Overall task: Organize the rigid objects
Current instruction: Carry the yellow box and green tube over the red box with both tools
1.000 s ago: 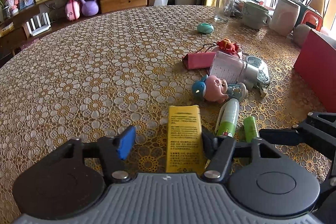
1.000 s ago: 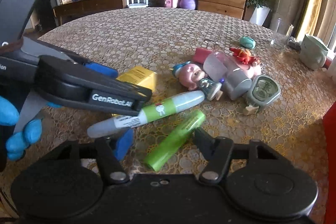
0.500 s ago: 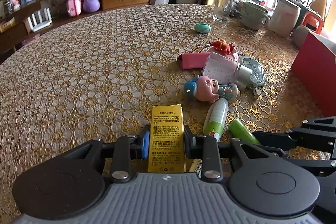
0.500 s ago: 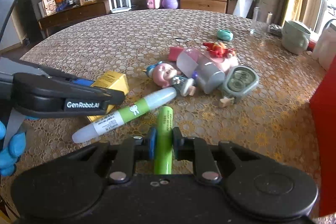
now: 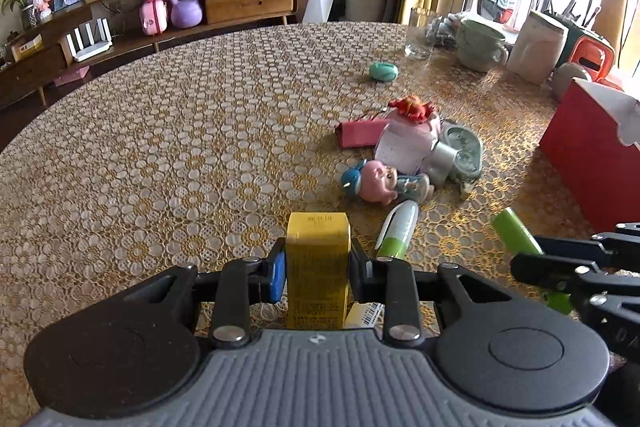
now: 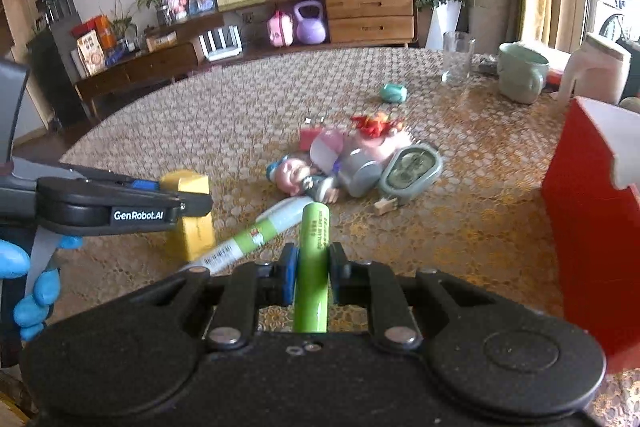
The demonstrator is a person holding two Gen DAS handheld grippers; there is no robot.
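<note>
My left gripper (image 5: 317,269) is shut on a yellow box (image 5: 317,267), which is lifted off the lace tablecloth and also shows in the right wrist view (image 6: 190,211). My right gripper (image 6: 313,273) is shut on a green tube (image 6: 314,259), raised above the table; the same green tube (image 5: 516,231) appears at the right of the left wrist view. A white-and-green marker (image 6: 256,235) lies on the cloth between the two grippers. Behind it sits a pile of toys: a pink doll (image 5: 376,181), a clear pink bottle (image 5: 404,147), a grey-green clock (image 5: 462,147).
A red box (image 6: 588,227) stands at the right edge of the table. A glass (image 5: 420,33), a green mug (image 5: 478,45), a white jug (image 5: 540,47) and a teal pebble (image 5: 383,71) sit at the far side. A blue-gloved hand (image 6: 28,279) holds the left gripper.
Both grippers went from open to shut, the left on the yellow box, the right on the green tube. Both have since risen, lifting their objects off the cloth.
</note>
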